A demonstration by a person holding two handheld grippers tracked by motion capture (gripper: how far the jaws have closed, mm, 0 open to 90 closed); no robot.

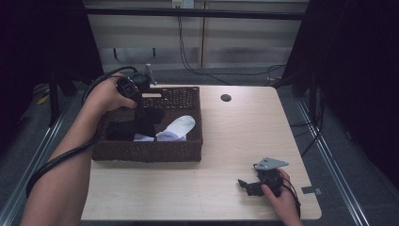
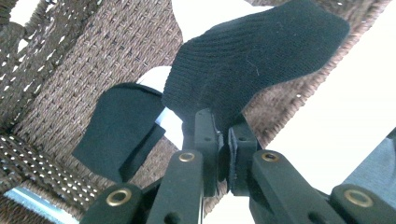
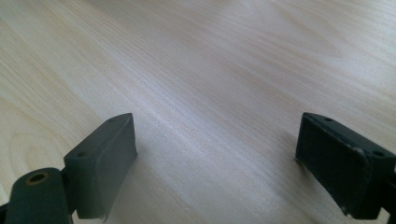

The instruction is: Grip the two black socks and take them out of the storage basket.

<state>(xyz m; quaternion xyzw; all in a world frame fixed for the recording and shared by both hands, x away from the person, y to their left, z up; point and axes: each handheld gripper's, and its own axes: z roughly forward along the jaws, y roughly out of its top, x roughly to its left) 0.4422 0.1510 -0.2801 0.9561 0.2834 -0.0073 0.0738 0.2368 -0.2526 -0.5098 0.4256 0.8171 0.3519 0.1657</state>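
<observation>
1. black sock [image 2: 252, 60] pinched at its edge between the jaws of the left tongs [image 2: 223, 154], hanging above the woven basket [image 1: 146, 151]; the left gripper view makes the clamp plain.
2. high view: the left tongs [image 1: 141, 110] sit over the basket at the desk's left, hand [image 1: 106, 94] on top; the grasp itself is hard to read there.
3. a white sock [image 1: 178, 127] lies in the basket; a second dark piece [image 2: 119, 130] hangs beside the held sock in the left gripper view.
4. right tongs [image 1: 245, 184] rest low near the front right of the desk [image 1: 235, 132], well apart from the basket.
5. right gripper view: right tongs [image 3: 217, 154] spread wide, nothing between them, bare wood grain beneath.
</observation>
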